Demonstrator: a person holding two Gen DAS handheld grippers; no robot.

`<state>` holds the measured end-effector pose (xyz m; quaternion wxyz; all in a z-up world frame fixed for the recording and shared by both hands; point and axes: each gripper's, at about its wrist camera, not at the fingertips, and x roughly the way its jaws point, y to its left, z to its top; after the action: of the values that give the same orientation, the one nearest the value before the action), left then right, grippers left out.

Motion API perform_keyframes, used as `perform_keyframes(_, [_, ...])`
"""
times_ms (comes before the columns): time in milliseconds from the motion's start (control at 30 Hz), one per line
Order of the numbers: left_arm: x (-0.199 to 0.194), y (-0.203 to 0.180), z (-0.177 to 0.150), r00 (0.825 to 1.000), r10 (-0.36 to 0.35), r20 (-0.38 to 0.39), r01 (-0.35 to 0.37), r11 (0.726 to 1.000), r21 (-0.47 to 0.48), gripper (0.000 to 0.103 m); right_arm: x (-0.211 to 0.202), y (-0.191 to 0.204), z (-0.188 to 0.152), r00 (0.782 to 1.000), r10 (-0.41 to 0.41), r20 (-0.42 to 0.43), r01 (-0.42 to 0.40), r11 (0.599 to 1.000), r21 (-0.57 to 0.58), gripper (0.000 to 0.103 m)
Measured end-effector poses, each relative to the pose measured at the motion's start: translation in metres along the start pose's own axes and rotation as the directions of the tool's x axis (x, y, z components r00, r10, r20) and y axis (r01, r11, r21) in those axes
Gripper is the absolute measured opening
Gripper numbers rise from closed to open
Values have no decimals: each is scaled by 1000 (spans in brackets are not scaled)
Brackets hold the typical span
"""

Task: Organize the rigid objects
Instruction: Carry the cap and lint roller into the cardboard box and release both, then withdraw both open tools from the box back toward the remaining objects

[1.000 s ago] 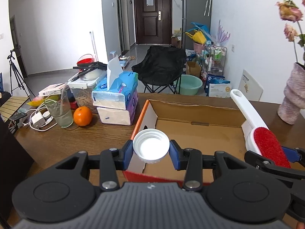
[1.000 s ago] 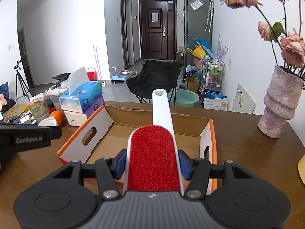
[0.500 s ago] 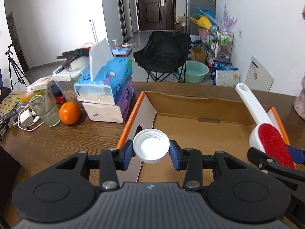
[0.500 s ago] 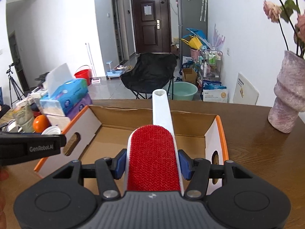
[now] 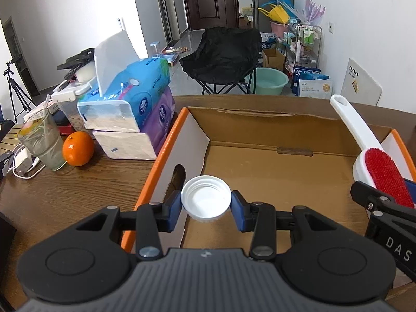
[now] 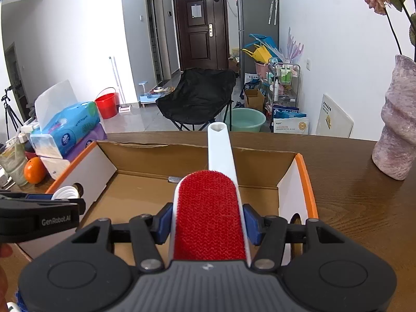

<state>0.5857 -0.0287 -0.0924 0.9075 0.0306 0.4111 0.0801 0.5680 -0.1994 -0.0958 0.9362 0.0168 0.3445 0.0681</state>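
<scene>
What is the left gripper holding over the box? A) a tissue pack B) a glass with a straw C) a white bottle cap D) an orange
C: the left gripper has its jaws closed on the white bottle cap above the cardboard box; the orange sits on the table beside the glass.

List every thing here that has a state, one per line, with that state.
Left gripper: shut on the cap, open side up.
Right gripper: shut on the lint brush, handle pointing away.
Box: open, nothing lying inside.
Glass: upright, partly full, straw in it.
Tissue pack: open, one sheet sticking up.
</scene>
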Motion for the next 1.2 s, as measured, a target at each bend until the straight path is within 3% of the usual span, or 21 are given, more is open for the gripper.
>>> perform_keyframes(200, [8,-1,-2,1000,6,-6,-6,1000,4,46,8,-2,-4,1000,5,2,-5,1000,-7,55])
perform_keyframes(233, [7,-1,-2,1000,2,-2,-2,1000,3,53,9,-2,-5,1000,4,5,-4,1000,-10,56])
perform_keyframes(267, [6,0,-2,1000,-3,4,3,1000,-2,75,9,-3,-5,1000,2,3,-2,1000,-10,56])
perform_keyframes(300, [5,1,-2,1000,-2,14,3,1000,-10,98,8,-4,-5,1000,-3,7,3,1000,-6,64])
perform_keyframes(333, [3,3,-2,1000,2,29,-1,1000,-17,103,7,-5,-6,1000,-11,15,11,1000,-2,83])
perform_keyframes(400, [-3,5,-3,998,3,67,-2,1000,-18,103,2,-7,-6,999,-27,46,27,1000,3,103])
perform_keyframes(467, [-4,8,-1,998,1,62,1,1000,-26,103,-5,-9,-6,996,-41,79,41,999,-1,103])
perform_keyframes(1200, [-30,27,-4,999,0,53,3,998,-60,103,-38,-9,-11,996,-30,82,29,1000,3,103])
